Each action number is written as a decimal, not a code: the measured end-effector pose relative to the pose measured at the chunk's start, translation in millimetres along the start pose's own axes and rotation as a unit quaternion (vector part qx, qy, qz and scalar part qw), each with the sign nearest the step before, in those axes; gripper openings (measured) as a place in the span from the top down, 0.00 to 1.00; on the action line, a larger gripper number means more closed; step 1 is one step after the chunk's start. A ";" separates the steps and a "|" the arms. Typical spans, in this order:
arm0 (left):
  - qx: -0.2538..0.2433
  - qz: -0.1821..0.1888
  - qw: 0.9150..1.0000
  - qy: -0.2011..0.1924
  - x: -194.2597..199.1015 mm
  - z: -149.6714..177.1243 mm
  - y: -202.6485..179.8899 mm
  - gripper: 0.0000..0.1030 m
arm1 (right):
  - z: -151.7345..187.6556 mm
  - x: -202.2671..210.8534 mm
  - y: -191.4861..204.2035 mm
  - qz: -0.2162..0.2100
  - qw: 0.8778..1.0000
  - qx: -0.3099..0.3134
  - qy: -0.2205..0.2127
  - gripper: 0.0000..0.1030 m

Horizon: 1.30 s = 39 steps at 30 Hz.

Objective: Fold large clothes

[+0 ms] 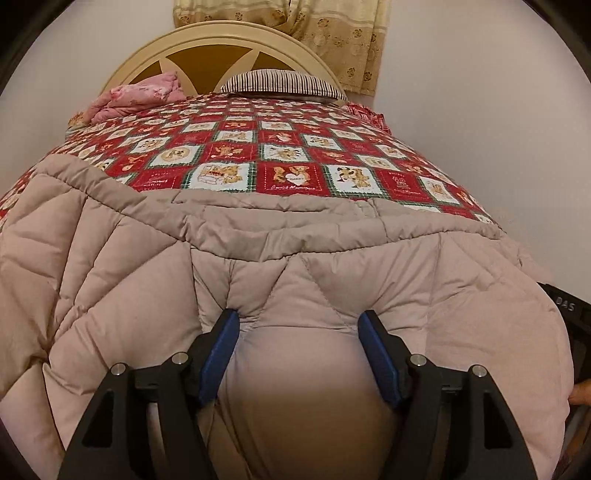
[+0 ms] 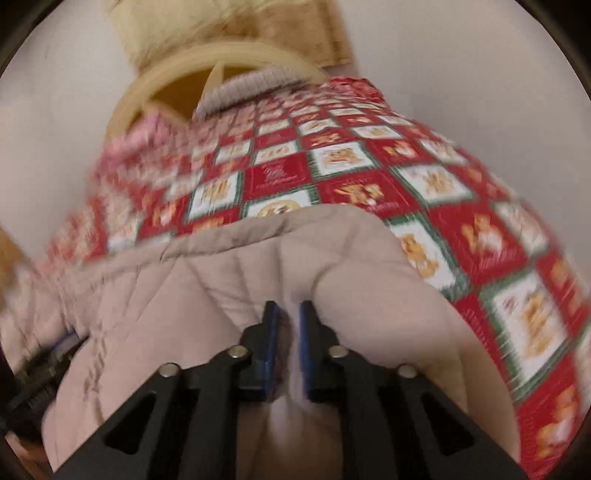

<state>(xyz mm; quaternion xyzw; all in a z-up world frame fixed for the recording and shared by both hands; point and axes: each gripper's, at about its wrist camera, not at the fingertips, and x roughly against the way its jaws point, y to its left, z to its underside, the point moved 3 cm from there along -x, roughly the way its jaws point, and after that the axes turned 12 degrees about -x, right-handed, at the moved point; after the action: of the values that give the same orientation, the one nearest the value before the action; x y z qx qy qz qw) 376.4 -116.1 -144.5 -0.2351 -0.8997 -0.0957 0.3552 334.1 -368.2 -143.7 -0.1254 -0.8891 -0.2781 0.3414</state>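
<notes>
A large beige quilted puffer coat (image 1: 258,251) lies across the near end of a bed; it also fills the lower part of the blurred right wrist view (image 2: 229,273). My left gripper (image 1: 299,317) stands with its blue pads wide apart, and a thick bulge of the coat sits between them. My right gripper (image 2: 287,308) is shut on a pinched fold of the coat, its blue pads nearly together. The right gripper's black body (image 1: 569,317) shows at the right edge of the left wrist view.
The bed has a red, white and green teddy-bear quilt (image 1: 288,155). A striped pillow (image 1: 284,83) and a pink folded cloth (image 1: 140,96) lie by the cream headboard (image 1: 221,40). A patterned curtain (image 1: 332,33) hangs behind. White walls flank the bed.
</notes>
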 end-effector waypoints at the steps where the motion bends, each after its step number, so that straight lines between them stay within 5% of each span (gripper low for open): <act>1: -0.001 -0.001 1.000 0.000 -0.1 -0.1 -0.4 0.34 | 2.7 0.2 0.6 0.002 1.000 -0.003 -0.003 0.98; 10: -0.030 -0.030 0.999 0.018 7.5 -0.5 -8.7 0.34 | 0.6 -7.1 15.2 0.062 0.997 0.034 0.011 0.98; 13: -0.046 -0.038 0.998 0.023 31.5 0.8 -9.2 0.34 | 3.7 12.2 34.1 0.105 0.992 0.074 0.014 0.85; 17: -0.033 -0.056 0.998 -0.003 79.9 7.5 1.7 0.34 | 22.4 83.8 72.6 0.011 0.995 0.062 -0.074 0.85; 21: -0.016 -0.080 0.997 -0.014 118.8 22.8 16.0 0.33 | 70.9 109.6 114.4 -0.061 0.994 0.069 -0.062 0.85; 27: 0.006 -0.125 0.992 -0.020 156.5 55.1 45.8 0.33 | 120.2 84.8 157.0 -0.091 0.990 0.101 -0.024 0.85; 32: 0.124 -0.073 0.987 -0.070 191.9 103.8 93.7 0.33 | 142.5 35.9 143.3 -0.062 0.993 0.105 0.009 0.89; 39: 0.279 -0.063 0.953 -0.097 213.9 168.5 126.7 0.28 | 141.7 36.7 138.3 -0.075 0.993 0.093 0.014 0.89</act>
<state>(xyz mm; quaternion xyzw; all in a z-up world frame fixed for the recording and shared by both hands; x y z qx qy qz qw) 202.3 127.4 -120.5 -0.0777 -0.9337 0.1606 0.3105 288.1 -172.2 -149.1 -0.0222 -0.9131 -0.2205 0.3422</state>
